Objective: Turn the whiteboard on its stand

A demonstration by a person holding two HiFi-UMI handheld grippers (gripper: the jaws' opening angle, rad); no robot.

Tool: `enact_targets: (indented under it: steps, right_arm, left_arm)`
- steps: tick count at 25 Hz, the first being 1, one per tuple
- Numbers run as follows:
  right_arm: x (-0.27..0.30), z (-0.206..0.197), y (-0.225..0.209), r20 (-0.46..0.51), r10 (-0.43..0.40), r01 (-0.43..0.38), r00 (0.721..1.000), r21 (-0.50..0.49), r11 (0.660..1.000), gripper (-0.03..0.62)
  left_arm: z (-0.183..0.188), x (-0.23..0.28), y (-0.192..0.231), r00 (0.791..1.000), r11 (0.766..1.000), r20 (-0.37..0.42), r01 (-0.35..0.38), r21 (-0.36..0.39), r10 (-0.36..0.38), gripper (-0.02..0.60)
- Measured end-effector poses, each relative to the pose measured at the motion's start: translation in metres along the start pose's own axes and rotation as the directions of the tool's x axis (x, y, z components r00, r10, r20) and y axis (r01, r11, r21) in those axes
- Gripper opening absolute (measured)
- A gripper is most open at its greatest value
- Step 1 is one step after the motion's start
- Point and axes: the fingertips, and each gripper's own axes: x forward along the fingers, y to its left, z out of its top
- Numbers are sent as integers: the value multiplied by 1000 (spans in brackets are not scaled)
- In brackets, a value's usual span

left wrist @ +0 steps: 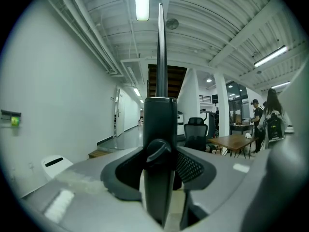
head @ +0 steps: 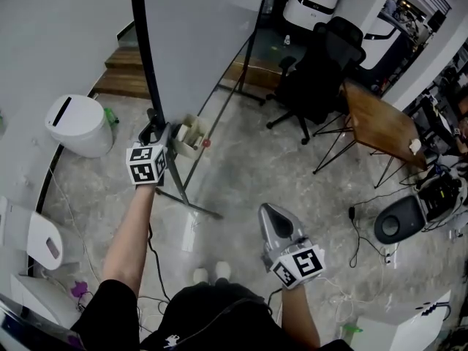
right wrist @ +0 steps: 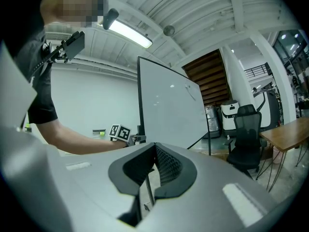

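The whiteboard (head: 197,28) stands on a black-framed stand and shows as a pale angled panel in the right gripper view (right wrist: 169,110). My left gripper (head: 155,134) is at the stand's black upright post (head: 146,50), just below the board's left edge. In the left gripper view the post (left wrist: 161,124) and its black knob (left wrist: 157,151) fill the gap between the jaws, and the left gripper (left wrist: 159,163) is shut on the post. My right gripper (head: 272,221) hangs free over the floor, away from the stand, its tips together (right wrist: 154,146) with nothing between them.
The stand's foot bar (head: 194,203) runs across the floor by my feet. A pen tray (head: 189,134) sits beside the post. A white bin (head: 77,123) stands left, a black office chair (head: 322,64) and wooden table (head: 380,119) right. Cables trail on the floor.
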Motion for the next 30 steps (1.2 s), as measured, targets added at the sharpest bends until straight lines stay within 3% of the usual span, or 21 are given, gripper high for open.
enact_targets:
  steps: [15,30]
  right_arm:
    - [-12,4,0,25,6,-6,1000,1,1000,9]
    - [-23,6,9,42,24,-24,999,0,1000,9]
  left_arm:
    - [-7,-20,-17,1000,1000,-11,-11,-5,11,198]
    - [-17,-74,-36,1000,1000,-12,-1,-10,0,198]
